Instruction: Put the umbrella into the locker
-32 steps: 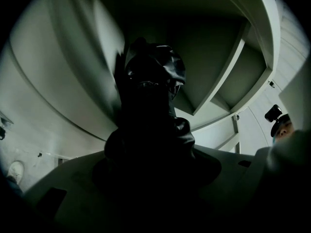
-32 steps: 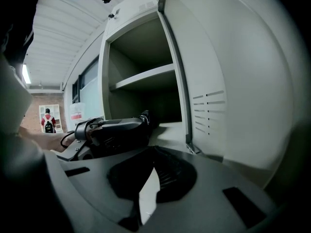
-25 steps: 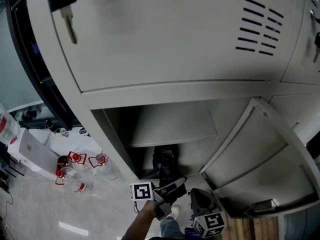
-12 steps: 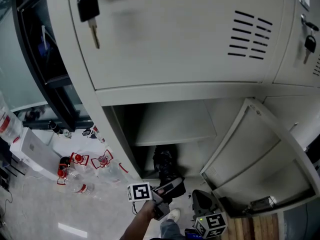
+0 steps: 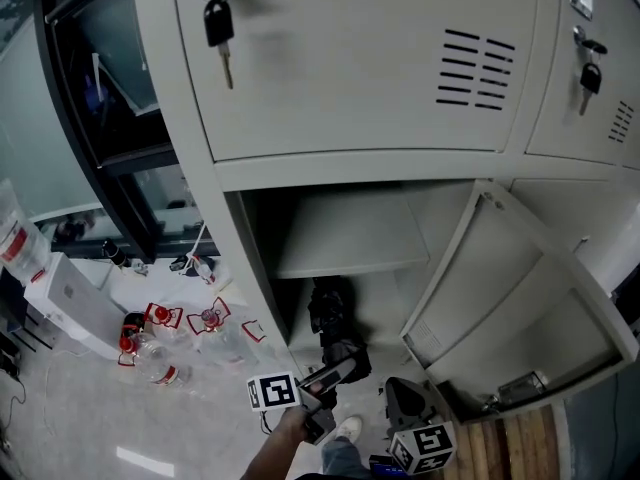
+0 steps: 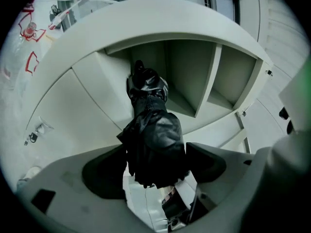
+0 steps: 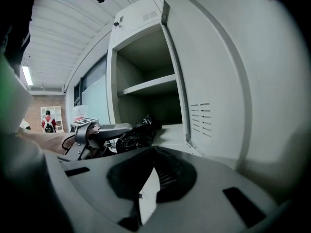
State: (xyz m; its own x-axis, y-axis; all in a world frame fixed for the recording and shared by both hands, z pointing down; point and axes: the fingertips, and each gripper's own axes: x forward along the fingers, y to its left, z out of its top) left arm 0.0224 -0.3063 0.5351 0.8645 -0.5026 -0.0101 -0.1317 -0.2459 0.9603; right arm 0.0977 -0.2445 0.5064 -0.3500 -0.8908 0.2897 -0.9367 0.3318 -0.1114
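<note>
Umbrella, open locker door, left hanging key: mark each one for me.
umbrella (image 6: 154, 140), left gripper view, on its folded black fabric.
door (image 5: 505, 298), head view, on the open door's inner panel.
left key (image 5: 216, 20), head view, on its black head.

Pale floor by the locker, strewn with bottles

We see a glossy pale floor (image 5: 70, 428) carrying the grey locker (image 5: 258, 298), whose frame stands directly on it. Left of the locker, a cluster of clear plastic bottles (image 5: 160, 353) with red caps and red labels sits on the floor, just beside a flat white box (image 5: 70, 303). Thin cables (image 5: 195, 263) trail between the box and the locker. At the lower right we find wooden boards (image 5: 510, 448), and a light shoe (image 5: 347, 428) rests on the floor in front of the locker.
</note>
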